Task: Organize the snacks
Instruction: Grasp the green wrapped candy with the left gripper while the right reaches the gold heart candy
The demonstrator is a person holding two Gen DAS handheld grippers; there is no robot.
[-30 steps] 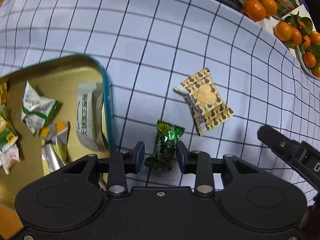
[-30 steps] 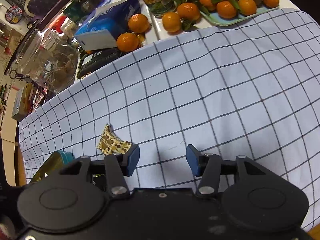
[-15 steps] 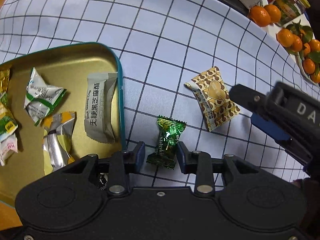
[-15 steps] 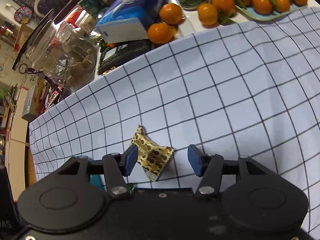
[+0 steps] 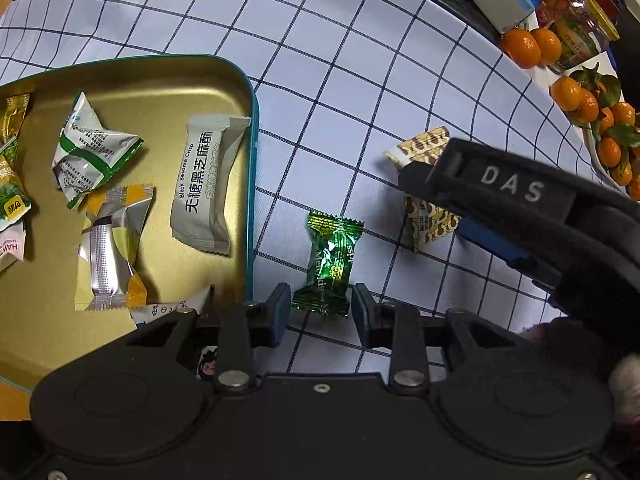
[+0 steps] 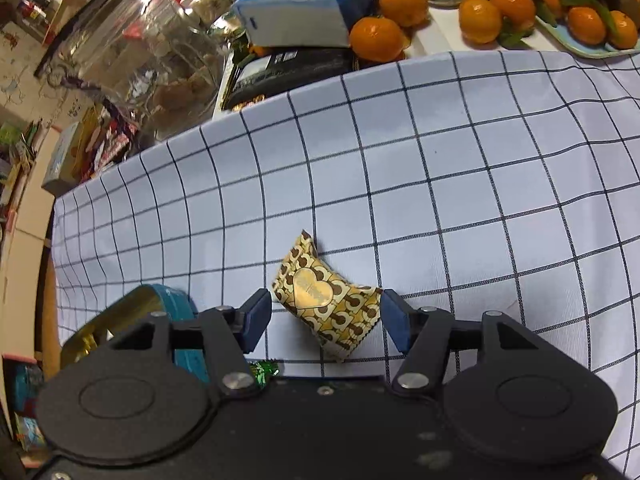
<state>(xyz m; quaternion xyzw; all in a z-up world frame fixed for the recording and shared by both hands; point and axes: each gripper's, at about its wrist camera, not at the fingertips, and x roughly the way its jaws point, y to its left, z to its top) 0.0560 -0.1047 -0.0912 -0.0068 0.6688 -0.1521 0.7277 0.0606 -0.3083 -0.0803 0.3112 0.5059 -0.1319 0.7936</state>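
A green foil candy (image 5: pixel 330 266) lies on the checked cloth, its near end between the open jaws of my left gripper (image 5: pixel 318 312). The jaws stand on either side of it with small gaps. A brown-and-gold heart-patterned snack packet (image 6: pixel 328 306) lies between the open jaws of my right gripper (image 6: pixel 326 316); it also shows in the left wrist view (image 5: pixel 430 224), partly hidden by the right gripper's body (image 5: pixel 520 204). A teal tin with a gold inside (image 5: pixel 250 184) lies left of the candy and holds several wrapped snacks, among them a grey sesame crisp packet (image 5: pixel 206 184).
Mandarins (image 6: pixel 404 2) and a plate of mandarins with leaves (image 6: pixel 580 8) sit beyond the cloth's far edge, with a blue tissue pack (image 6: pixel 304 4), a glass jar (image 6: pixel 132 52) and a dark box (image 6: pixel 288 68). The tin's edge (image 6: pixel 176 300) shows left of the right gripper.
The right gripper has moved in toward the heart-patterned packet, which now sits between its jaws. The left gripper has stayed open around the green candy.
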